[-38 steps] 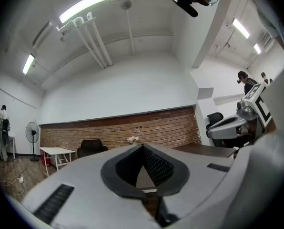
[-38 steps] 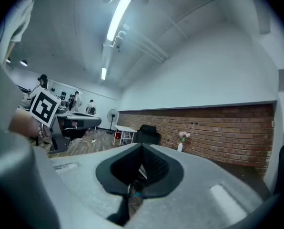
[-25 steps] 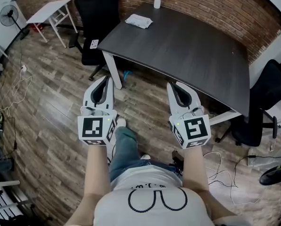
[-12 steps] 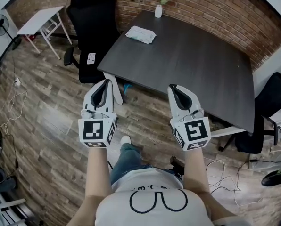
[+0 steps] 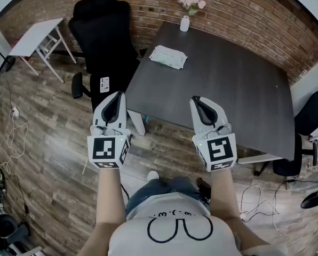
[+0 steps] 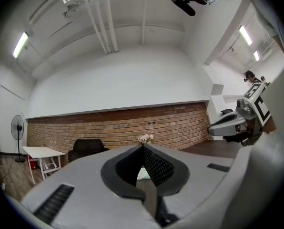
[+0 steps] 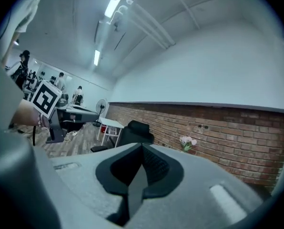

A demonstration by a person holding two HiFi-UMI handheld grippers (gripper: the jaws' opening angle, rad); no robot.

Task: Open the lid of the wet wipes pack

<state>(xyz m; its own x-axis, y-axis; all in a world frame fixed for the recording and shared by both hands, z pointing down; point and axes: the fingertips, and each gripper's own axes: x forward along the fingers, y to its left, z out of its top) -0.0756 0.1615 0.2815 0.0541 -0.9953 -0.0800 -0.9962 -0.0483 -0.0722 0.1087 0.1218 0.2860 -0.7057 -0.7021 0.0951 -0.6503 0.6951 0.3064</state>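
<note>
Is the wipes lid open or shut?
Probably shut: the wipes pack lies flat on the table, no flap sticking up, though too small to be sure.

Grey left tool [image 5: 118,94], printed white tee [image 5: 172,247]

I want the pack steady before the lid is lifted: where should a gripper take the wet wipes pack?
Probably by one short end of the wet wipes pack, coming in low from the near edge of the table. It lies flat there, so only its thin ends would fit between jaws, and an end grip leaves its top face uncovered.
</note>
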